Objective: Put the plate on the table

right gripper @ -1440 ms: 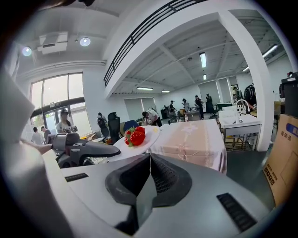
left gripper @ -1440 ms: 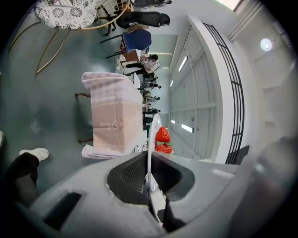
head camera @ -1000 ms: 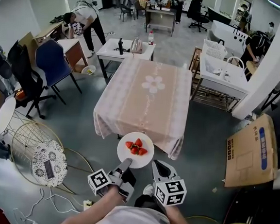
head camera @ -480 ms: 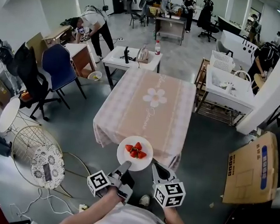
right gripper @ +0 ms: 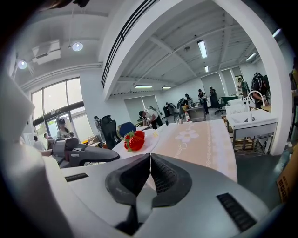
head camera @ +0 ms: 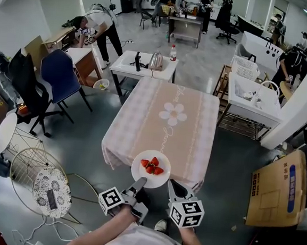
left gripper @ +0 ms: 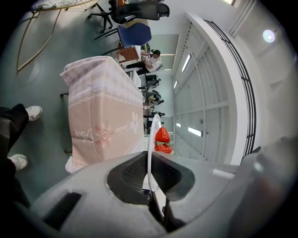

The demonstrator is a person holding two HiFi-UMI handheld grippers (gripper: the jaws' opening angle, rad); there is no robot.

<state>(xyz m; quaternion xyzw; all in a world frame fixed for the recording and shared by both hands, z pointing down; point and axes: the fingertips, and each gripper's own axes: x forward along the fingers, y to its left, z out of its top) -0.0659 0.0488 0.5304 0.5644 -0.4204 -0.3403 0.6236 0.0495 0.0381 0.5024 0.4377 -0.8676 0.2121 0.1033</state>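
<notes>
A white plate (head camera: 151, 168) with strawberries (head camera: 150, 166) hangs level over the near edge of the table, which has a pink flowered cloth (head camera: 164, 117). My left gripper (head camera: 142, 182) is shut on the plate's near rim. In the left gripper view the plate (left gripper: 150, 144) shows edge-on between the jaws, with the strawberries (left gripper: 162, 135) beyond. My right gripper (head camera: 172, 185) sits just right of the plate, shut and empty. The right gripper view shows its jaws (right gripper: 150, 160) pressed together, with the plate (right gripper: 148, 135) and the left gripper (right gripper: 86, 155) off to the left.
Beyond the table stands a white side table (head camera: 144, 63) with a kettle and a bottle. A blue chair (head camera: 59, 73) and wire baskets (head camera: 37, 173) are to the left, a white cart (head camera: 251, 98) and a cardboard box (head camera: 276, 188) to the right. People work at the back.
The table has come nearer, and the plate in my left gripper now overlaps its near edge. The right gripper has stayed alongside, shut.
</notes>
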